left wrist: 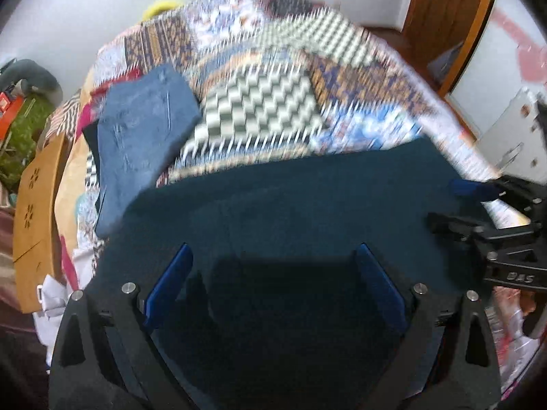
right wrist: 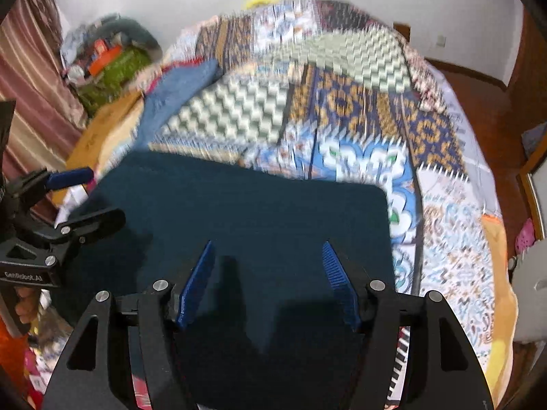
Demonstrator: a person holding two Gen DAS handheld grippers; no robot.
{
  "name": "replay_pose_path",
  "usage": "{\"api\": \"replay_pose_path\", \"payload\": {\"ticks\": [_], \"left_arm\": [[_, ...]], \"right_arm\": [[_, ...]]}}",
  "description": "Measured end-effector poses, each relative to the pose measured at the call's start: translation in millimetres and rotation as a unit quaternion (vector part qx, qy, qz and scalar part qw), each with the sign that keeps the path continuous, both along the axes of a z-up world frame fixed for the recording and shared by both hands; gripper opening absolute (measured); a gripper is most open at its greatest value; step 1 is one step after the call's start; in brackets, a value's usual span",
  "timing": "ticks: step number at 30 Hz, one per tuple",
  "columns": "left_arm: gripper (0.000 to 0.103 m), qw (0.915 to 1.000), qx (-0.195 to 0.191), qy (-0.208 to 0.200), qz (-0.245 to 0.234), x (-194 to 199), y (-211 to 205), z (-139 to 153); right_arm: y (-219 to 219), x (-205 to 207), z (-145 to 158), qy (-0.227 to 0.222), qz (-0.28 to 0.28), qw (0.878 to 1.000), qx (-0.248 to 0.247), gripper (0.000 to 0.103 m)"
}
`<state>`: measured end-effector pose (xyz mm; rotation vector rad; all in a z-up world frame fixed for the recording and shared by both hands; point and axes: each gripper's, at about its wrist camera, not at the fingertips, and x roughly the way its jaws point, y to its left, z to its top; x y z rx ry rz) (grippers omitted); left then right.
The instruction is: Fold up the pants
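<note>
With the dark teal pants (right wrist: 239,212) lying flat as a folded rectangle on the patchwork bedspread (right wrist: 359,109), left tool (left wrist: 273,273) and right tool (right wrist: 268,273) hover released, so the next move likely calls for gripping an edge for another fold.

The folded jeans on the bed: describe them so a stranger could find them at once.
Start at the bed with the patchwork quilt. Along its left edge, beyond the big dark teal pants under the tongs, lie the folded jeans. They are a lighter, faded denim blue and form a much smaller rectangle than the teal pair.
</note>
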<state>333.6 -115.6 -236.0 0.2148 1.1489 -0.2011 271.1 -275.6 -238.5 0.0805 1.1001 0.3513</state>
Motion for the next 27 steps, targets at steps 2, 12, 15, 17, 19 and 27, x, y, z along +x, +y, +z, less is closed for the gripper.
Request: {"api": "replay_pose_path", "payload": {"ticks": [2, 12, 15, 17, 19, 27], "left_arm": [[0.098, 1.0, 0.004, 0.001, -0.006, -7, 1, -11], [0.103, 0.9995, -0.012, -0.027, 0.009, -42, 22, -4], [0.103, 0.9992, -0.009, -0.037, 0.01, -51, 28, 4], [0.103, 0.9988, -0.009, -0.048, 0.013, -59, 34, 11], [0.103, 0.998, -0.014, -0.059, 0.019, -68, 41, 20], [0.103, 0.9899, -0.014, -0.126, 0.064, -106, 83, 59]], "right_arm": [[1, -9, -7, -0.007, 0.005, 1.0, -0.01, 0.062], [-12, -45, -2, -0.043, -0.012, 0.999, -0.006, 0.072], [-16, -56, 1, -0.045, -0.026, 0.999, -0.01, 0.075], [-18, -61, 3, -0.048, -0.031, 0.998, -0.013, 0.076], [-19, -67, 7, -0.05, -0.036, 0.998, -0.02, 0.077], [-10, -75, 33, -0.071, -0.029, 0.996, -0.042, 0.078]]}}
